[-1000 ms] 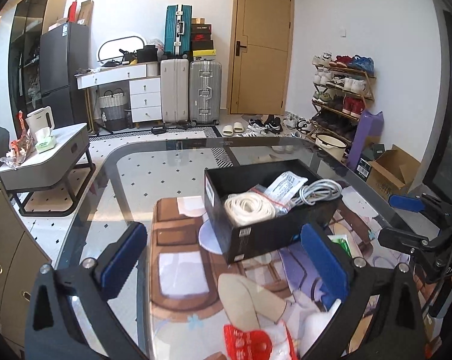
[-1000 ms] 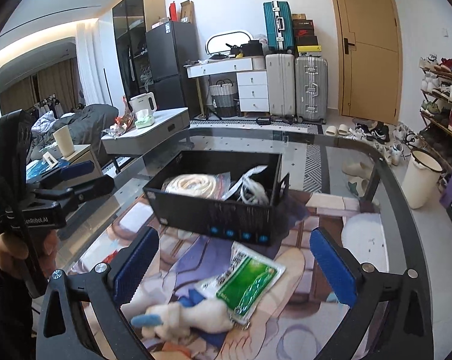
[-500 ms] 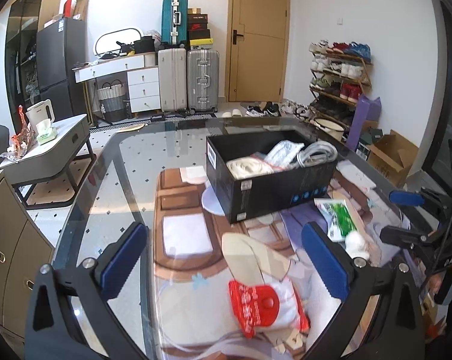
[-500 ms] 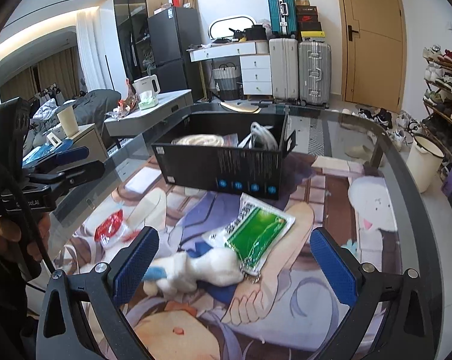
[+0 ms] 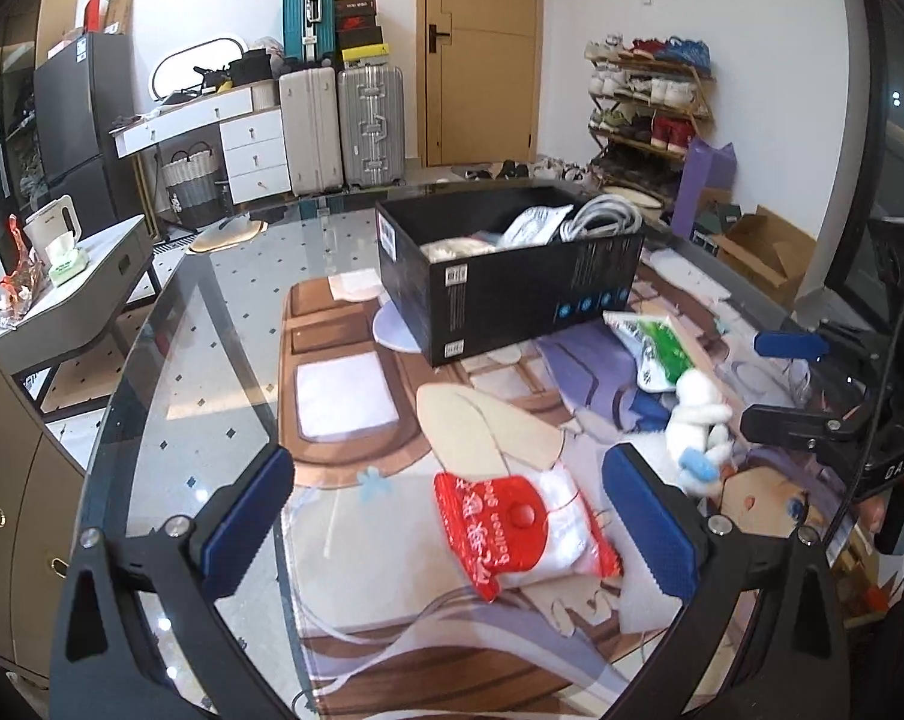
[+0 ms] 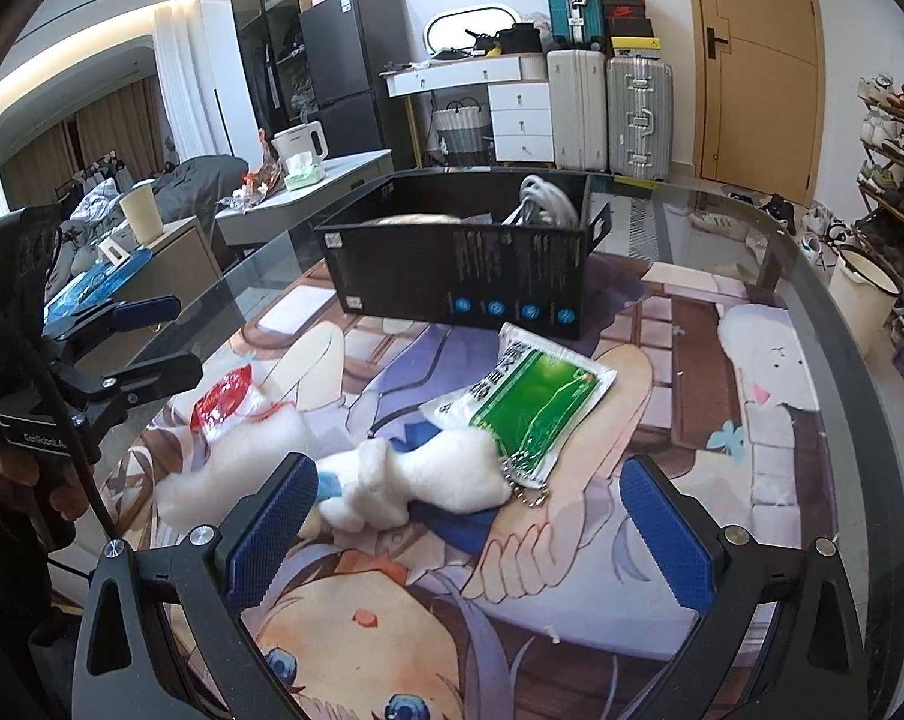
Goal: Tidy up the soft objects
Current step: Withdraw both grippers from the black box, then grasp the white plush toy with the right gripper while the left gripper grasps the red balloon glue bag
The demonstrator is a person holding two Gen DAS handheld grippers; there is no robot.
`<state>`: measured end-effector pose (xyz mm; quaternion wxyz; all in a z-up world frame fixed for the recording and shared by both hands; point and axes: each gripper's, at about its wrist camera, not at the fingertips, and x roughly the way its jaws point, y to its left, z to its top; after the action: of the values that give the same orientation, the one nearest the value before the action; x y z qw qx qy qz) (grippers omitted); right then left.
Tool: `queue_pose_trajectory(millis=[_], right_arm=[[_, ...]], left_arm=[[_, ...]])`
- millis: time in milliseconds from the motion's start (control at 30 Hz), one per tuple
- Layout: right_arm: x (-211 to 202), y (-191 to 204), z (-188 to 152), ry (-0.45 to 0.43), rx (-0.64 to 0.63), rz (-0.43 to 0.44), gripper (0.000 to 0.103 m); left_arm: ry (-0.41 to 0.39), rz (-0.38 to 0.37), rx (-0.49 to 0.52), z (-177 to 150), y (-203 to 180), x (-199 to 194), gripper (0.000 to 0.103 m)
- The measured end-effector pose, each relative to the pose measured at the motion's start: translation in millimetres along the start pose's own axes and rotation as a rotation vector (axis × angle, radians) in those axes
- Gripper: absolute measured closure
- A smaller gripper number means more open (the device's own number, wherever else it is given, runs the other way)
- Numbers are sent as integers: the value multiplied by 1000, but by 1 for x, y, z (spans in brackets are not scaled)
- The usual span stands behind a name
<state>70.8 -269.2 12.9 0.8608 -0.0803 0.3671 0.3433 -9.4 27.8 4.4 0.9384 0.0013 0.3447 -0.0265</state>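
White walls, wooden door (image 5: 478, 48), suitcases (image 5: 338, 120), shoe rack (image 5: 649, 102).

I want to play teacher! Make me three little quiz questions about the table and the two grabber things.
1. True or false: the white plush toy is already inside the black box.
2. Which packet lies between the left gripper's fingers? A. green packet B. red and white packet C. grey cable
3. Fill in: the green packet lies on the mat just in front of the black ____.

Key:
1. False; it lies on the mat beside the green packet.
2. B, the red and white packet.
3. box
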Motion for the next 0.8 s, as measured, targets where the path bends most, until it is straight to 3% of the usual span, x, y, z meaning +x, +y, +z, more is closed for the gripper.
queue_pose_trajectory(millis=[800], right_arm=[[24, 27, -11, 108, -120, 43, 1]], left_arm=[[151, -37, 54, -13, -10, 28, 0]])
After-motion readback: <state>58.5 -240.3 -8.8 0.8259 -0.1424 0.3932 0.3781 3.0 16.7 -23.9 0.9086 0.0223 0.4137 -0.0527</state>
